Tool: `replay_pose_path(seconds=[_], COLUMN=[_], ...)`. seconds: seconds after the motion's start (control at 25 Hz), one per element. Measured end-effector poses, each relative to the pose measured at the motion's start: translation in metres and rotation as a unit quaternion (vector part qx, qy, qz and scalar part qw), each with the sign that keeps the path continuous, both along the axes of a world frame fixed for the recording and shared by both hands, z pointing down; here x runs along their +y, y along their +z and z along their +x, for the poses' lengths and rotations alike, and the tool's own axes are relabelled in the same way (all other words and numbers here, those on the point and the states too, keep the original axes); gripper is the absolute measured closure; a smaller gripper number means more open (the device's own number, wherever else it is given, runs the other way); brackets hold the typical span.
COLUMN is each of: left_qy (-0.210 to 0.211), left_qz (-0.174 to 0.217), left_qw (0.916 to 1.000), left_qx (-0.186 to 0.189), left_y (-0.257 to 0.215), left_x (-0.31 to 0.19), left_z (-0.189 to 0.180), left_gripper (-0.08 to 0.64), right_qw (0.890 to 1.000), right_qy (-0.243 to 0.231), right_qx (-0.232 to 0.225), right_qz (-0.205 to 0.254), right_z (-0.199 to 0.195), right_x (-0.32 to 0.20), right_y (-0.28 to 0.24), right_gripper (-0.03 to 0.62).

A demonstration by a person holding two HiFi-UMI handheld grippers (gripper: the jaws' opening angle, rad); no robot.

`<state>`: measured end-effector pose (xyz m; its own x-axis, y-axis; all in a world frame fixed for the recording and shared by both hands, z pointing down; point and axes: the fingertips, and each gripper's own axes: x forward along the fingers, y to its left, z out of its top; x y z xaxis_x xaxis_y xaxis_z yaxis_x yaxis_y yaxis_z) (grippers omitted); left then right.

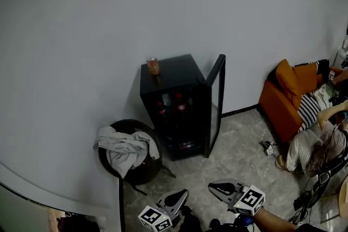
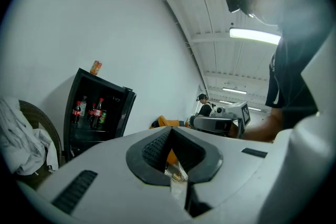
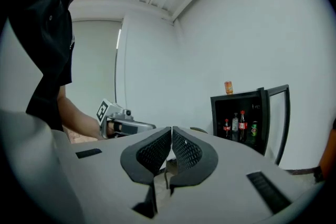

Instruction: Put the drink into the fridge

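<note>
The left tongs (image 2: pixel 171 129) are closed tip to tip and hold nothing. The right tongs (image 3: pixel 171 128) are also pressed together, and they are empty too. In the head view the 2 tongs are at the bottom edge, side by side above the floor (image 1: pixel 234 155), and both point toward the fridge (image 1: pixel 176 70), well apart from it.

The drink can (image 1: pixel 153 66) stands upright on top of the fridge, near the back left corner of the top. It is not inside. The fridge is black and stands against the wall; its door (image 1: pixel 216 100) is swung open to the right. Bottles (image 1: pixel 178 101) with red caps stand on a shelf inside.

Left of the fridge is a round dark chair (image 1: pixel 142 171) with a grey cloth (image 1: pixel 126 149) heaped on it. At the right there is an orange sofa (image 1: pixel 283 100), and a person (image 1: pixel 315 144) sits low beside it.
</note>
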<state>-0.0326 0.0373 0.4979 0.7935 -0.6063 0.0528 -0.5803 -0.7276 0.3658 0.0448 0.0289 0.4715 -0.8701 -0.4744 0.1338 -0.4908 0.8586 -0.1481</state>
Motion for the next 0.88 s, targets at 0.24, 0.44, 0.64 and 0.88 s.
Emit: replay_pose_path(seconds=[0.24, 0.44, 0.64, 0.88], left_qy=[0.028, 0.038, 0.051, 0.028], left_qz=[-0.015, -0.022, -0.007, -0.016], left_qw=[0.9993, 0.9990, 0.9986, 0.9994], left_qx=[-0.018, 0.002, 0.009, -0.011], left_y=[0.011, 0.010, 0.000, 0.013], left_x=[0.048, 0.058, 0.068, 0.087], left_z=[0.027, 0.041, 0.052, 0.041], left_gripper=[0.551, 0.551, 0.551, 0.551], right_qw=[1.000, 0.999, 1.000, 1.000], right_qy=[-0.019, -0.032, -0.020, -0.026], right_qx=[-0.017, 0.007, 0.022, 0.012], right_qz=[0.012, 0.003, 0.004, -0.002], right_z=[0.006, 0.017, 0.030, 0.024], right_x=[0.027, 0.044, 0.054, 0.069], right_y=[0.001, 0.005, 0.011, 0.017], right_gripper=[0.568, 0.568, 0.569, 0.569])
